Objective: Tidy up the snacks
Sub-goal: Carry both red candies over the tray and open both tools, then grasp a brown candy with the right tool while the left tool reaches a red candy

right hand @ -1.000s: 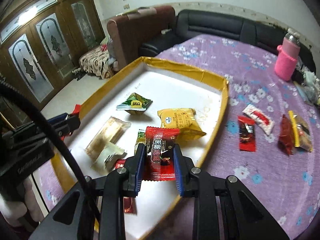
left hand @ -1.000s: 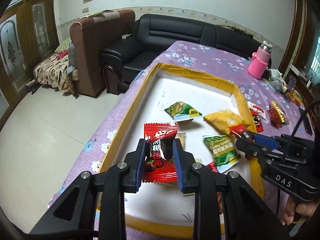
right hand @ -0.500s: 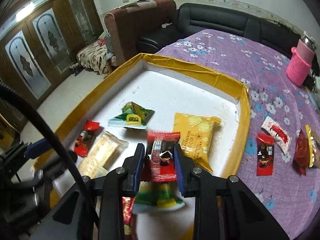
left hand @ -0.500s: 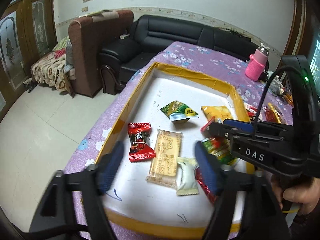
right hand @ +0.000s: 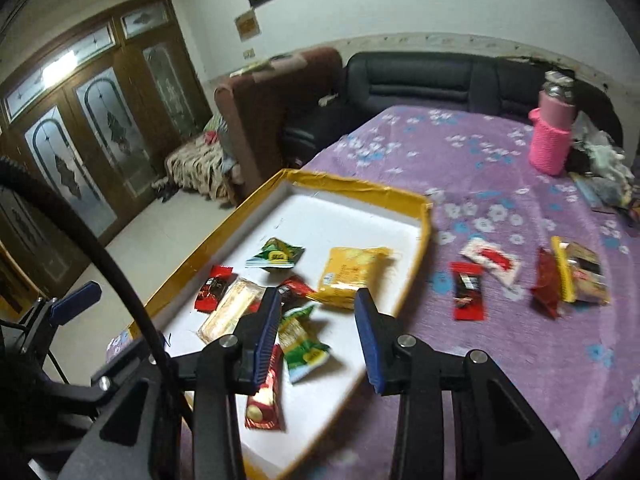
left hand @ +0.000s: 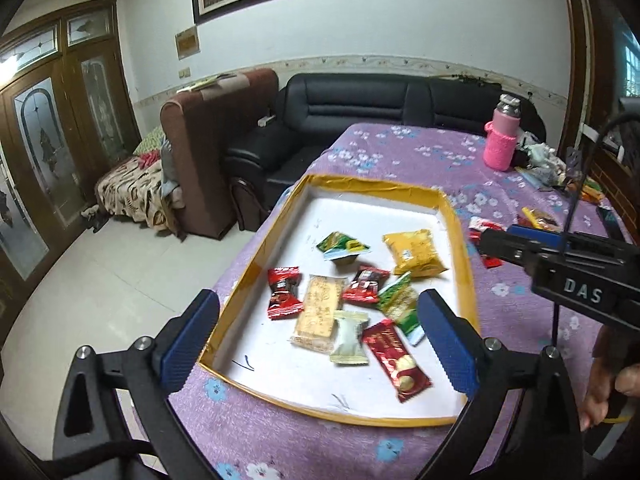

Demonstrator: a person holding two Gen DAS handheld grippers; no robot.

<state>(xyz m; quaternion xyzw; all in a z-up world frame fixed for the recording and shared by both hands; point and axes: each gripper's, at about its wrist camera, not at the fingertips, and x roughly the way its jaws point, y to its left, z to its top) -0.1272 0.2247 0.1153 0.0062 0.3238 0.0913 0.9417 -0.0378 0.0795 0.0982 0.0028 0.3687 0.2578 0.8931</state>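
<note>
A white tray with a yellow rim (left hand: pixel 460 240) (right hand: pixel 416 248) lies on the purple flowered tablecloth and holds several snack packets. Among them are two small red candies (left hand: pixel 284 292) (left hand: pixel 366 284), a yellow packet (left hand: pixel 414 252) (right hand: pixel 352 270), a green packet (left hand: pixel 400 304) (right hand: pixel 304 340) and a biscuit pack (left hand: pixel 320 312). My left gripper (left hand: pixel 316 340) is open and empty above the tray's near edge. My right gripper (right hand: pixel 316 340) is open and empty over the tray's right side. More snacks lie on the cloth: a red candy (right hand: pixel 466 290), a white-red packet (right hand: pixel 490 258), a dark red packet (right hand: pixel 546 284).
A pink bottle (left hand: pixel 500 140) (right hand: pixel 552 136) stands at the table's far right, beside a heap of small items (right hand: pixel 600 160). A black sofa (left hand: pixel 360 112) and a brown armchair (left hand: pixel 208 152) stand beyond the table. Tiled floor lies to the left.
Both grippers opened and let go of their red candies, which now lie in the tray. Both grippers have drawn back and up from the tray.
</note>
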